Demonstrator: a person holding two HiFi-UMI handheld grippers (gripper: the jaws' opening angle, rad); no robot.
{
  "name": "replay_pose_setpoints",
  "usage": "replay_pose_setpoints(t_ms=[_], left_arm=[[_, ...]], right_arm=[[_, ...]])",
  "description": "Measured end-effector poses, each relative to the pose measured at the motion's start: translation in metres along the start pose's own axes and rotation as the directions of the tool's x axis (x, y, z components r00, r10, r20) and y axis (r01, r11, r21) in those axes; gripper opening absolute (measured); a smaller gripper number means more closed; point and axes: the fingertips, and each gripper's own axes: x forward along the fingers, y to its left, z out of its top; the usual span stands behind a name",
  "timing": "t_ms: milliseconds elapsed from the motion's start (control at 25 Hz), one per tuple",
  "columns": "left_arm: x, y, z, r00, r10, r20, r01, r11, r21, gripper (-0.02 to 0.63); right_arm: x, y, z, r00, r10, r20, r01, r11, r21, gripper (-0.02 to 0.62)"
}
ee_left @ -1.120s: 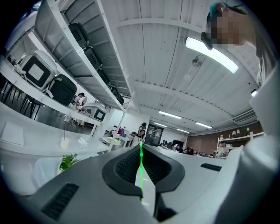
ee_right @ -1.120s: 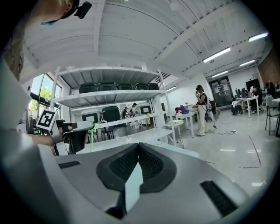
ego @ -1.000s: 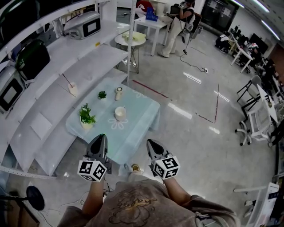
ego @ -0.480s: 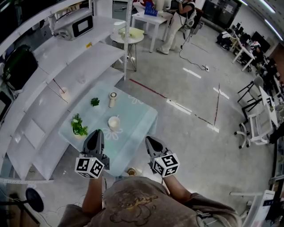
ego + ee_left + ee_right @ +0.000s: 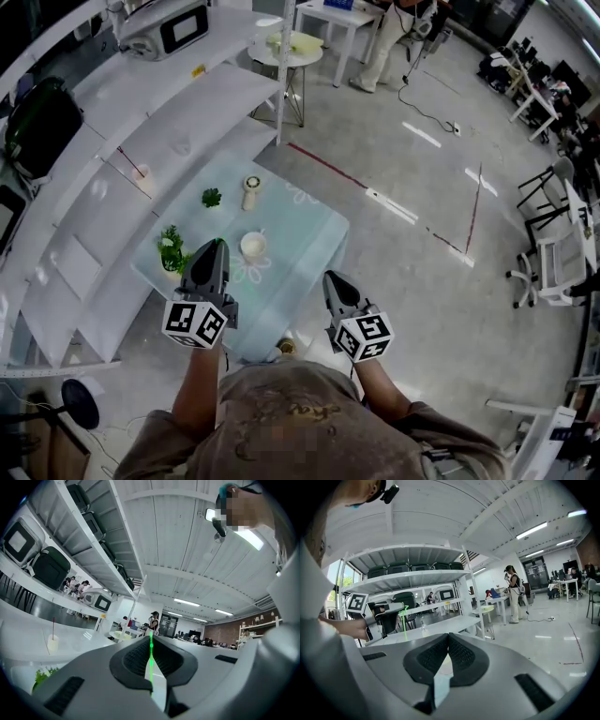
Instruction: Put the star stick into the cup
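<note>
A white cup (image 5: 253, 246) stands near the middle of the low table (image 5: 305, 234) with the pale blue cloth. My left gripper (image 5: 214, 247) hovers just left of the cup, beside a green plant (image 5: 172, 248). It is shut on the star stick (image 5: 151, 656), a thin green rod pinched between its pads. In the right gripper view the star stick (image 5: 404, 620) rises from the left gripper with its star tip on top. My right gripper (image 5: 334, 279) hangs off the table's near right edge, shut with nothing between its pads (image 5: 459, 653).
A small plant (image 5: 212, 197) and a pale jar (image 5: 251, 192) stand at the table's far side. White shelves (image 5: 178, 122) run along the left, with a cup holding a red stick (image 5: 141, 172). A person (image 5: 513, 592) stands far off by white tables.
Both grippers have moved forward towards the table. The left one, with the stick, now sits beside the cup and plant. The view has swung slightly.
</note>
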Motion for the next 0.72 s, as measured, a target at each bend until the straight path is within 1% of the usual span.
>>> replay_pose_setpoints(t_ms=[200, 320, 520, 720], left_arm=[[0.022, 0.021, -0.003, 1.0, -0.029, -0.003, 0.029, 1.0, 0.004, 0.032], [0.035, 0.036, -0.004, 0.999, -0.038, 0.012, 0.038, 0.999, 0.004, 0.032], [0.062, 0.058, -0.014, 0.999, -0.045, 0.023, 0.045, 0.999, 0.002, 0.032], [0.09, 0.073, -0.019, 0.998, -0.058, 0.025, 0.058, 0.998, 0.018, 0.032]], right_arm=[[0.012, 0.009, -0.004, 1.0, -0.031, 0.0, 0.031, 0.999, 0.027, 0.005], [0.017, 0.014, -0.007, 0.999, -0.048, -0.003, 0.048, 0.998, 0.035, 0.004], [0.017, 0.009, -0.013, 0.995, -0.095, -0.017, 0.095, 0.994, 0.047, 0.005], [0.015, 0.002, -0.015, 0.99, -0.141, -0.022, 0.142, 0.989, 0.051, 0.004]])
